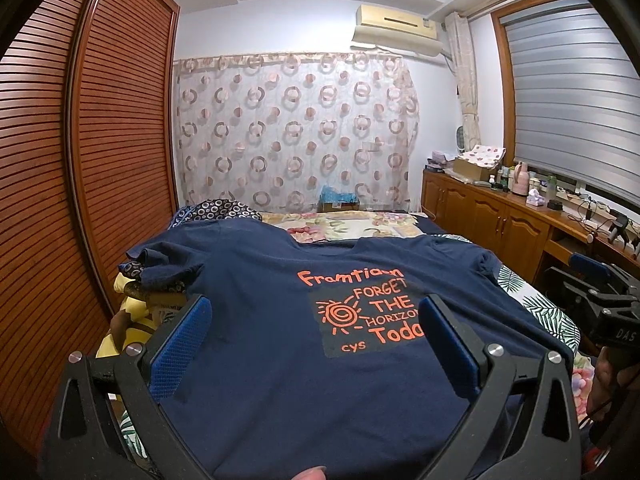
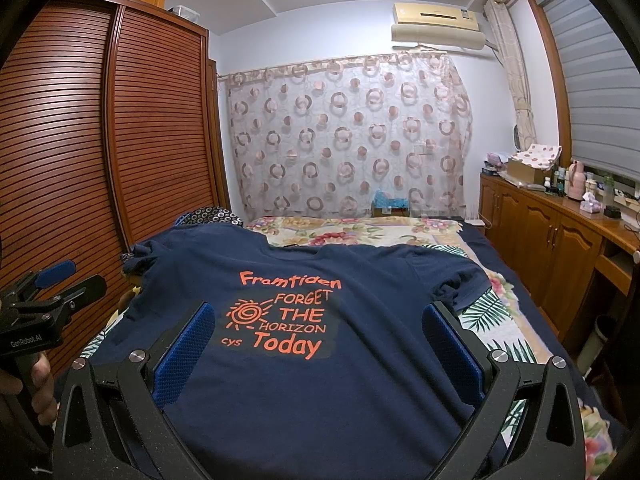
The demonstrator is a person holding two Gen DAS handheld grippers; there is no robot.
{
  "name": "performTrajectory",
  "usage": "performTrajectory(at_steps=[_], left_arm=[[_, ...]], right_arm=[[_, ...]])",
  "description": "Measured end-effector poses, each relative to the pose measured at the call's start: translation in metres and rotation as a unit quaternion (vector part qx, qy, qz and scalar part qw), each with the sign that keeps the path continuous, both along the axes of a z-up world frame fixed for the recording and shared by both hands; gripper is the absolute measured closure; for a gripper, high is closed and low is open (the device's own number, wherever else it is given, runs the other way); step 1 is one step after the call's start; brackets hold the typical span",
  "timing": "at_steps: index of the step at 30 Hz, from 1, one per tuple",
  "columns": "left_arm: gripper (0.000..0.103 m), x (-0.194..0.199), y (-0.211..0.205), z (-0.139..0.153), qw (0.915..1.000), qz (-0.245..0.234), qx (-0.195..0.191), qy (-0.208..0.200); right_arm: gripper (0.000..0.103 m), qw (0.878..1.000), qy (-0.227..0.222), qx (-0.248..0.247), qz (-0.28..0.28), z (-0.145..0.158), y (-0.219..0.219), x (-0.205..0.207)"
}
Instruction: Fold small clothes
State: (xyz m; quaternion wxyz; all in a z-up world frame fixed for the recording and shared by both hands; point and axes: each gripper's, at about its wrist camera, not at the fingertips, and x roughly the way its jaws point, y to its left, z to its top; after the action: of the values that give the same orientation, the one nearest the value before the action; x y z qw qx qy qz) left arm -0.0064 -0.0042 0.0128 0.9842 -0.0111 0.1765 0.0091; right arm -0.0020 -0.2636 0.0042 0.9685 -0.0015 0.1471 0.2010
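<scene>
On the bed, a flat blue shirt.
Both grippers, left and right, gape wide, holding nothing; the shirt's bottom edge is cut off.

Black frames, blue textured fingers, silver screws

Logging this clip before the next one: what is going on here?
A person holds a tool in each hand over a navy T-shirt spread print-up on the bed. The left tool and the right tool both have their fingers wide apart and grip nothing. The shirt lies flat with its sleeves out, and no fold has been made. A wardrobe stands to the left.
</scene>
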Motion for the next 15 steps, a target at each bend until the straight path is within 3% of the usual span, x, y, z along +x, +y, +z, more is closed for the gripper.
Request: performTrajectory(at_steps=[15], left_arm=[[0.0,-0.0022,-0.0004,0.0027,1.0,-0.002,0.001,-0.003]], right_arm=[[0.0,1.0,0.0,0.001,0.0,-0.0001,-0.0001,0.0001]])
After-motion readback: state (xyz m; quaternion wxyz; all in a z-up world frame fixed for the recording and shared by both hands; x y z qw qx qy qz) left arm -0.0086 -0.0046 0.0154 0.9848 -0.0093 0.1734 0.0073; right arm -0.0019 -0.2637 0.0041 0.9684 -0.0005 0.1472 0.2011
